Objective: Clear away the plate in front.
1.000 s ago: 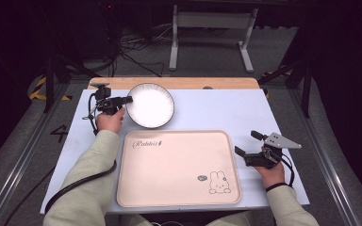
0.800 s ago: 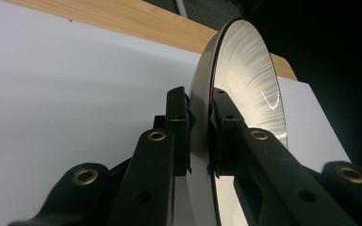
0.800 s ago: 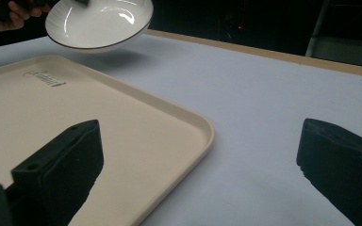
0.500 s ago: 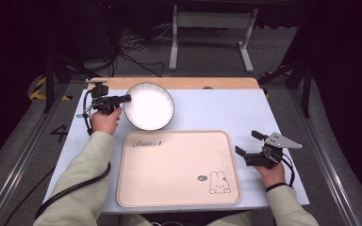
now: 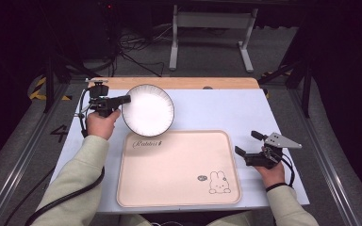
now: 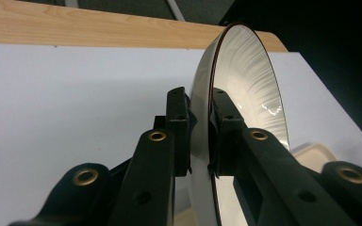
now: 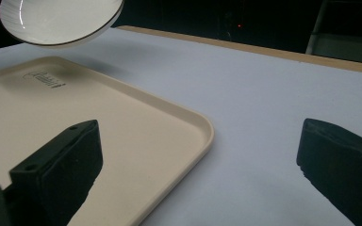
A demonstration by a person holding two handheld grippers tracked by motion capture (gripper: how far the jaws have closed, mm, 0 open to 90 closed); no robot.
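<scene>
Plate lifted by its rim, tray waiting beneath

The left gripper [image 5: 122, 99] has its jaws clenched on the rim of the white plate [image 5: 148, 109], one jaw on each face, as the left gripper view shows with the plate [image 6: 245, 80] standing nearly on edge to that camera. The plate hangs clear of the surface near its far left corner, its near edge just over the far left corner of the beige tray [image 5: 179, 167]; in the right gripper view it floats above the tray [image 7: 136, 141]. The right gripper [image 5: 253, 146] rests by the tray's right edge, jaws released and holding nothing. The step in hand looks like carrying the plate to the tray. Next it likely calls for levelling the plate, lowering it onto the tray's flat middle, then letting go of the rim.
</scene>
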